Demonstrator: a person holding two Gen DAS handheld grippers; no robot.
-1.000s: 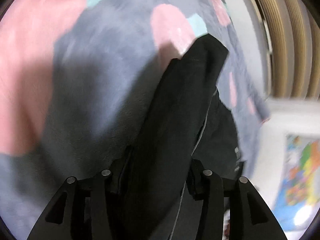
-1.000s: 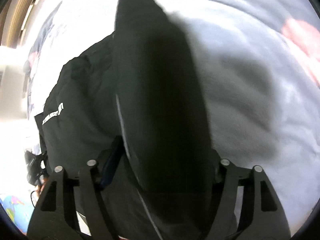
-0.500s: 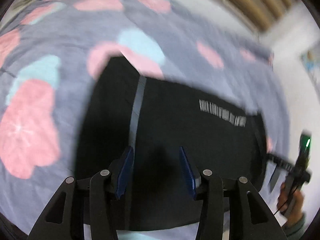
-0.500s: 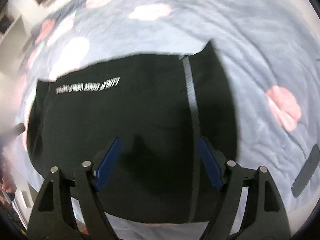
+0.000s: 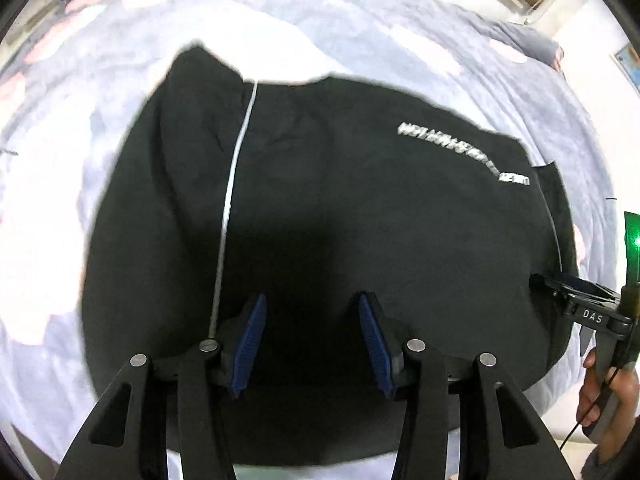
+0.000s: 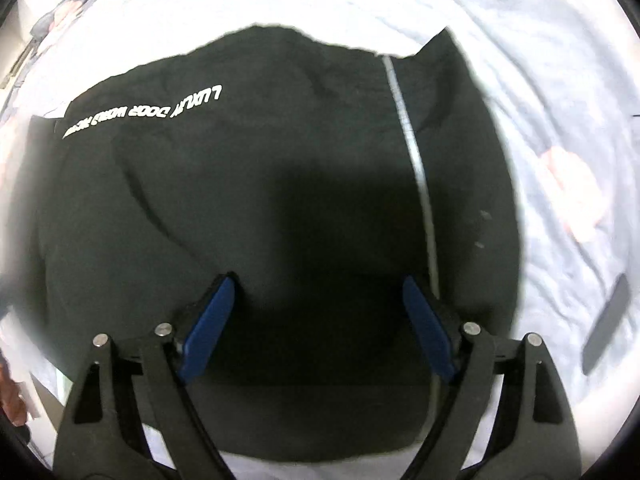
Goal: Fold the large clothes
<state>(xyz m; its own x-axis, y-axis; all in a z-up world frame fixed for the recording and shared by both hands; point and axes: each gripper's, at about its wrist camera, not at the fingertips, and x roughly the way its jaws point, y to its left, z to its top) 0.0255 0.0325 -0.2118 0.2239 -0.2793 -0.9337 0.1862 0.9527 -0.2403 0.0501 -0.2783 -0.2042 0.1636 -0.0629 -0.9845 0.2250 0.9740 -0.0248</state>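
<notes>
A black garment (image 5: 320,200) lies spread flat on a bed's grey, pink-patched blanket (image 5: 60,140), a fold apparently just laid. Both the left tongs (image 5: 312,336) and right tongs (image 6: 316,324) hang released, empty. Next likely regrasps an edge; open blanket from 9 through 3 o'clock.

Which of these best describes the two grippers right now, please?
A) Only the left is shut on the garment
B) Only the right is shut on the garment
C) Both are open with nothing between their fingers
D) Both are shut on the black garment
C: the left gripper and the right gripper both show blue pads spread apart with nothing pinched between them, and the black garment lies on the bedspread.
</notes>
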